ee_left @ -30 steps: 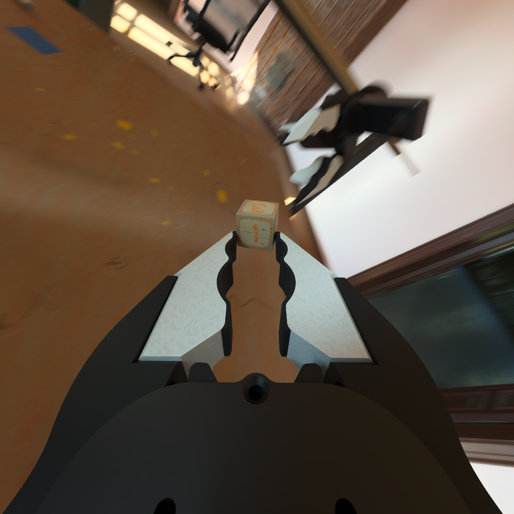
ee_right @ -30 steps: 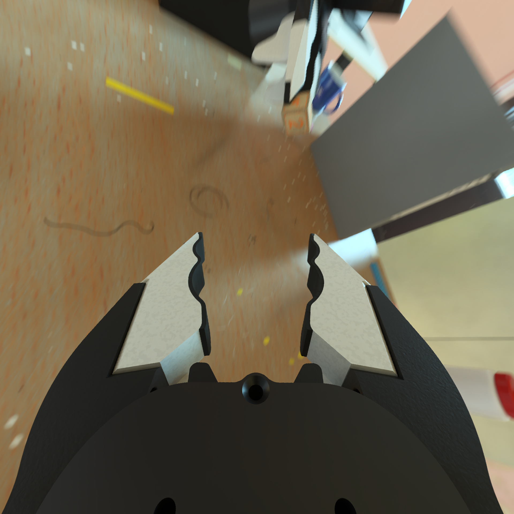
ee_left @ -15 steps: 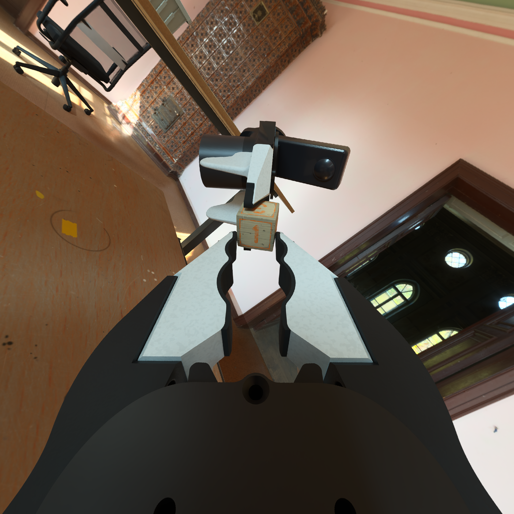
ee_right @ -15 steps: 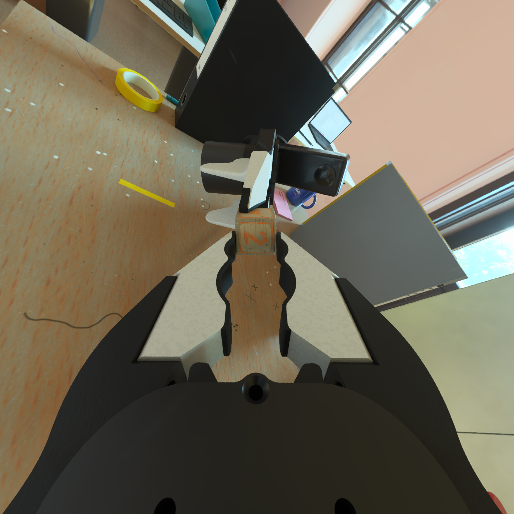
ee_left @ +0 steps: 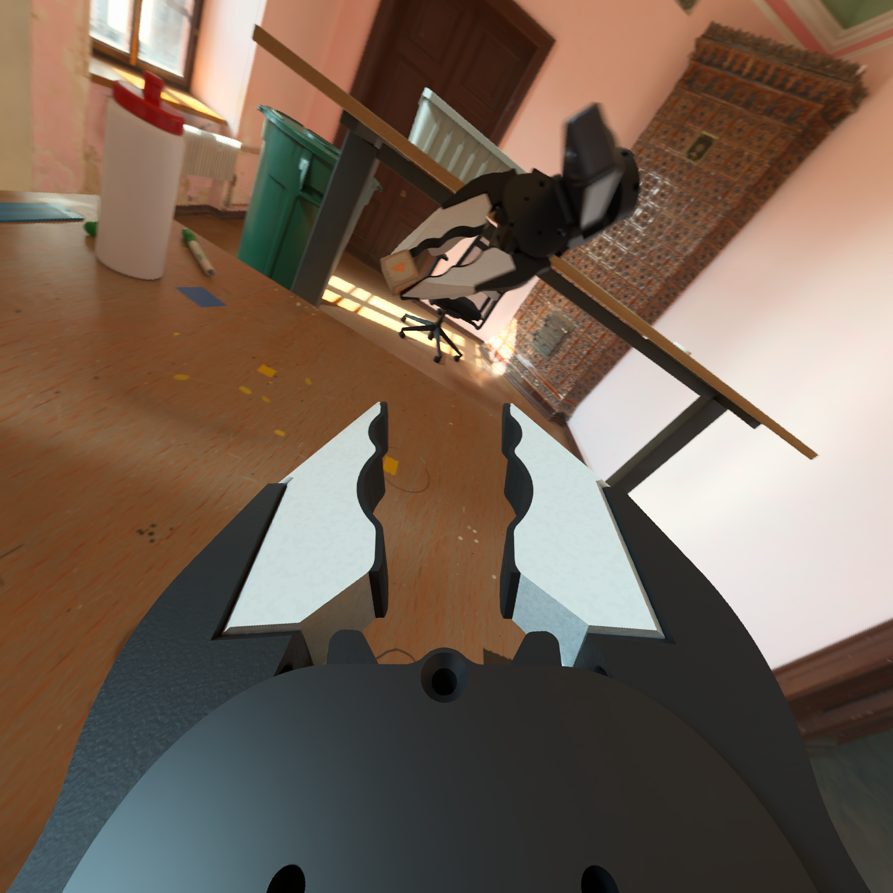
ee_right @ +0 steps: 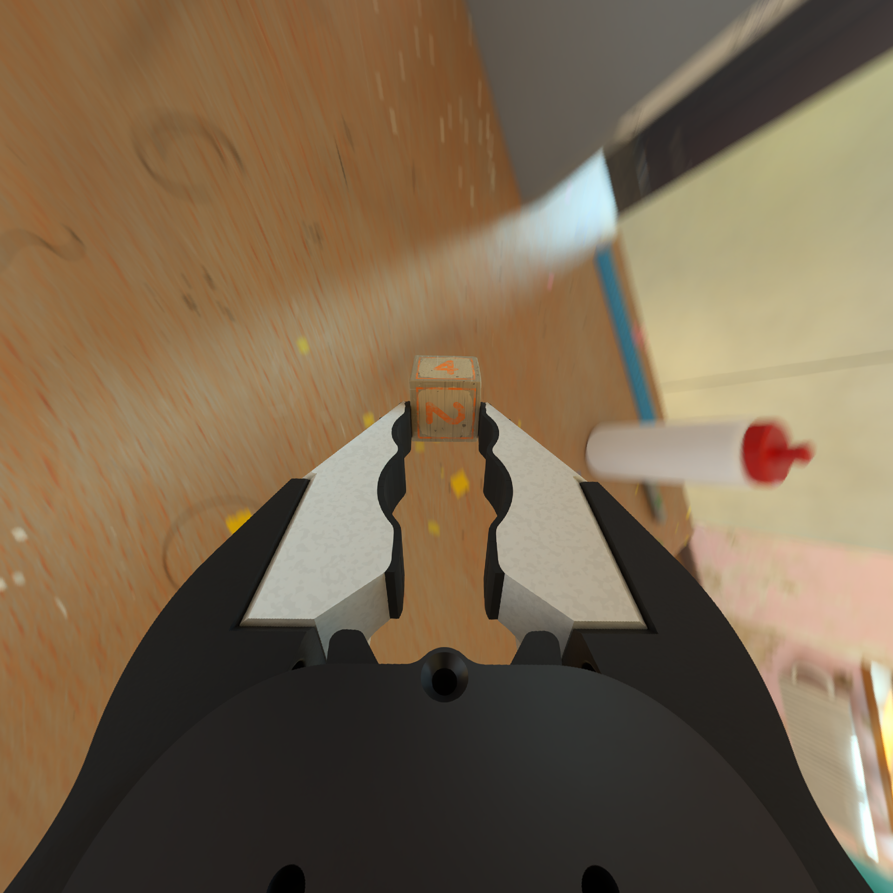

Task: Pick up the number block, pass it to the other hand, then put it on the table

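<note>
The number block [ee_right: 444, 401] is a small wooden cube with orange figures on its faces. My right gripper [ee_right: 444, 408] is shut on it at the fingertips and holds it above the wooden table [ee_right: 193, 290]. In the left wrist view the right gripper [ee_left: 415, 270] shows farther off, above the table's far edge, with the block [ee_left: 400, 273] between its fingertips. My left gripper [ee_left: 443, 410] is open and empty, its jaws well apart over the table [ee_left: 121, 410].
A white bottle with a red cap [ee_left: 137, 179] stands on the table at the far left, next to a green marker [ee_left: 198, 251]; the bottle also shows in the right wrist view [ee_right: 696, 452]. A green bin [ee_left: 290, 203], a desk [ee_left: 531, 232] and an office chair [ee_left: 444, 314] stand beyond the table edge.
Half a second ago both grippers held the block. My left gripper has opened and drawn back. My right gripper has carried the block away and swung toward the table.
</note>
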{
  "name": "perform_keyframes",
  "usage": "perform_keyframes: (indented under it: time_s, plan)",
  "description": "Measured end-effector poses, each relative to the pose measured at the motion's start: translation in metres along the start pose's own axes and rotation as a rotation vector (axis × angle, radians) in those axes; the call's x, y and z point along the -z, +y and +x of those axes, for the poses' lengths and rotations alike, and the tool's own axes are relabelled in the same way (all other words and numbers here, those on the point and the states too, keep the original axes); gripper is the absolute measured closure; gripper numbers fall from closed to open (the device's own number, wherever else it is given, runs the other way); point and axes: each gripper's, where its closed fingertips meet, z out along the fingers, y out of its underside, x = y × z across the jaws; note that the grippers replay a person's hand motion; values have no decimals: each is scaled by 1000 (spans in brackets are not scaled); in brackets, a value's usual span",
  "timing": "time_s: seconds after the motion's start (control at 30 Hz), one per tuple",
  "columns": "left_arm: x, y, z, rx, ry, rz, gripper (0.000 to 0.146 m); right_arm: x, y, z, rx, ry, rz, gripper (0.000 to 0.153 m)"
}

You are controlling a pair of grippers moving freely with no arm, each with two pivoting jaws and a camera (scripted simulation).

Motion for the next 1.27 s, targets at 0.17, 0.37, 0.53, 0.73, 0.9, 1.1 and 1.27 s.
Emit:
perform_keyframes:
  time_s: [0.17, 0.37, 0.53, 0.73, 0.9, 1.1, 1.27]
  plan:
    - [9, 3, 0, -3, -25, 17, 108, -61, 105, 19, -130, -160, -410, 126]
    - [19, 3, -2, -18, -53, 6, 111, -127, 126, 2, -362, -408, -439, 126]
    - [29, 7, -9, 8, -77, -11, 121, -158, 129, -12, -455, -522, -509, 126]
    - [46, 14, -55, 15, -315, -53, 129, -173, 136, -34, -488, -621, -615, 112]
    - [63, 33, -138, -39, -743, -316, 111, -160, 126, -24, -498, -592, -566, 75]
    - [37, 40, -201, -67, -845, -477, 93, -108, 105, 13, -458, -346, -406, 80]
    - [23, 56, -237, -145, -902, -574, 91, -62, 92, 10, -366, -150, -265, 88]
